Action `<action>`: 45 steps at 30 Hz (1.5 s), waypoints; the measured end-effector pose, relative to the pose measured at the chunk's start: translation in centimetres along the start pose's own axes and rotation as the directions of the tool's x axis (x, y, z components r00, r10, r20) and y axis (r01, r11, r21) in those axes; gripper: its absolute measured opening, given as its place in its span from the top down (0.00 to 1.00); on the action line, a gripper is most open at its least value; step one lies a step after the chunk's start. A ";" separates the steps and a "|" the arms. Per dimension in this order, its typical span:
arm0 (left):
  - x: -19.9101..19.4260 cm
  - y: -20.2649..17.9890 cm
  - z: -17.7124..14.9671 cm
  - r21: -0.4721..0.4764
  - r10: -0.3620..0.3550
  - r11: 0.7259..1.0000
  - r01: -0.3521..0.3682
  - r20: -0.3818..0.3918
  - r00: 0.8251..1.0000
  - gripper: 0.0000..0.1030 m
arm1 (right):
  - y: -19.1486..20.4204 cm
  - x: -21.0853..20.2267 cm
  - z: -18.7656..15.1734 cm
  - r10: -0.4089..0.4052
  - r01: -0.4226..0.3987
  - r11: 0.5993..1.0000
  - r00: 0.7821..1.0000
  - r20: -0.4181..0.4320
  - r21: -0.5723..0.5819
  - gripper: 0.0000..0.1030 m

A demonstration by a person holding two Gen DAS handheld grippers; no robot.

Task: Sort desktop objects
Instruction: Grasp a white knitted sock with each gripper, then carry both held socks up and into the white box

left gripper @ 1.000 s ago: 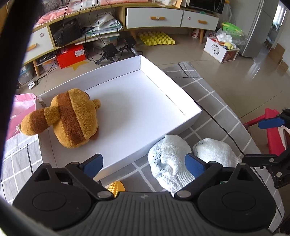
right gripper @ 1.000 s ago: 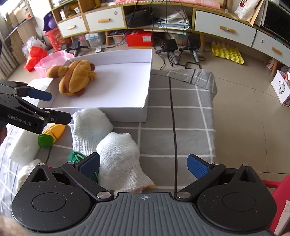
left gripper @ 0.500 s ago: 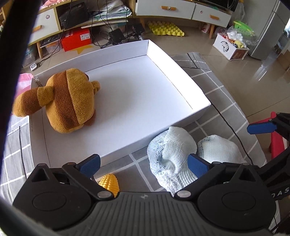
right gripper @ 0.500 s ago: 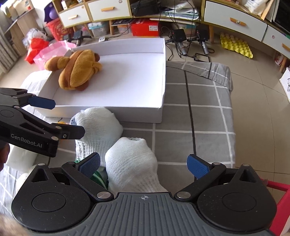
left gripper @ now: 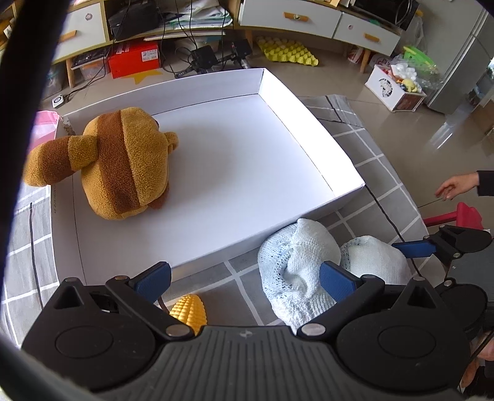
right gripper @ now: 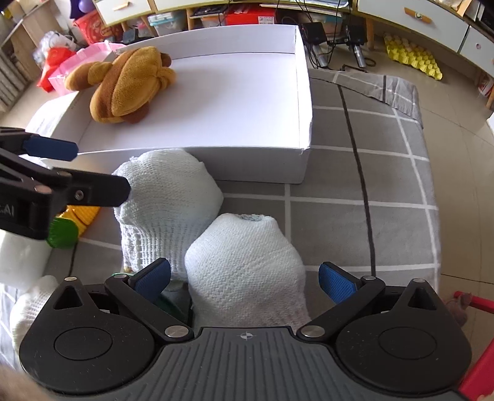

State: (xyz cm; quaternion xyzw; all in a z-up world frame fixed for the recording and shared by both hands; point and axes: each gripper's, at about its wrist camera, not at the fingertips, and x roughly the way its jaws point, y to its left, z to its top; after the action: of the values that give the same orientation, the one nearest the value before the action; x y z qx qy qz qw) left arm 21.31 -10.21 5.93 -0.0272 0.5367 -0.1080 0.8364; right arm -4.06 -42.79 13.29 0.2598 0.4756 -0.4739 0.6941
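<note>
no readable writing. your left gripper (left gripper: 244, 279) and right gripper (right gripper: 244, 279) are both released, holding nothing. the plush toy (left gripper: 120, 163) lies inside the white box (left gripper: 308, 129), tail past its left wall; two white knit hats (right gripper: 244, 265) sit just outside its near wall.

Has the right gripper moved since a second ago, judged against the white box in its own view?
Yes. The right gripper has come down and forward toward the white box, now straddling the nearer white knitted bundle.

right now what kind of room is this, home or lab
Most likely a home living room: a low cabinet with drawers along the wall, a fridge in the corner, and a toy box on the tiled floor.
</note>
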 end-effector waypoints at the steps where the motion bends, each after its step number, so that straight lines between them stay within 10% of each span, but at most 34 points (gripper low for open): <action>1: 0.1 -0.1 0.0 -0.002 -0.009 1.000 0.009 -0.002 1.000 0.01 | -0.1 0.0 -0.1 0.009 -0.009 1.000 1.000 0.000 0.006 0.02; 8: 1.0 -1.0 0.2 -0.016 -0.034 0.999 0.033 -0.013 0.999 0.01 | -1.0 -0.5 -0.5 0.057 -0.058 0.996 0.998 0.015 0.063 0.27; 30: 5.5 -4.0 0.8 -0.029 -0.027 0.999 0.026 -0.059 0.998 0.02 | -2.5 -1.8 -2.4 0.073 -0.078 0.991 0.996 0.057 0.106 0.35; 34: 5.1 -5.0 0.3 0.028 0.048 0.999 -0.047 -0.038 0.998 0.38 | -2.4 -1.7 -2.5 0.074 -0.080 0.991 0.995 0.060 0.111 0.35; 45: 3.7 -4.3 -0.2 0.041 0.044 0.998 -0.042 -0.030 0.999 0.45 | -2.3 -2.0 -2.5 0.061 -0.068 0.990 0.996 0.063 0.121 0.38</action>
State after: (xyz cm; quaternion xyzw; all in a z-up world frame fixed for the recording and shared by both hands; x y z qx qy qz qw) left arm 21.97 -15.21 3.24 0.0028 0.5479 -0.1012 0.8304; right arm -7.34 -40.88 14.32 0.3033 0.4160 -0.4872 0.7054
